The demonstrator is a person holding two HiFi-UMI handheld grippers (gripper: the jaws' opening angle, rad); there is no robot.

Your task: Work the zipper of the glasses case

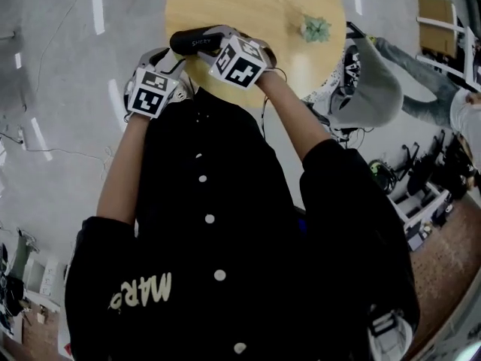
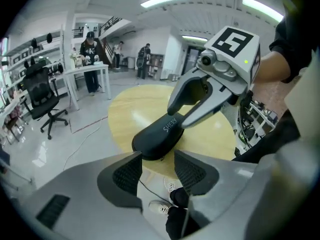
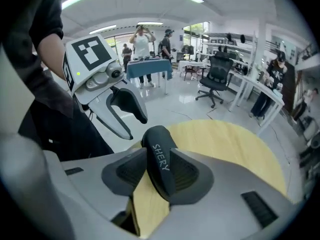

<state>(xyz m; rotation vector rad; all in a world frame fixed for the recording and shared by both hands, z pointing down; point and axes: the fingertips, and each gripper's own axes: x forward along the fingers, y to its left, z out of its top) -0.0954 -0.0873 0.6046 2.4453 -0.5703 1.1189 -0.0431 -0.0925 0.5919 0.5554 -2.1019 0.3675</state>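
Observation:
A black glasses case (image 1: 197, 41) with white lettering lies at the near edge of a round wooden table (image 1: 255, 2), one end over the rim. My right gripper (image 3: 159, 159) straddles its far end. The case (image 3: 160, 164) leans on one pad, and a strip of table shows between it and the other pad, so the jaws are open. My left gripper (image 2: 157, 160) is open just short of the case (image 2: 159, 134), with nothing between its pads (image 2: 126, 176). In the left gripper view the right gripper's fingers (image 2: 200, 104) reach down over the case. No zipper pull shows.
A small green plant (image 1: 316, 28) stands on the table's far right. A person in a grey hood (image 1: 368, 81) sits close to the table's right side. Desks, black office chairs (image 2: 42, 99) and standing people fill the room behind. A thin cable (image 1: 45, 153) runs across the floor.

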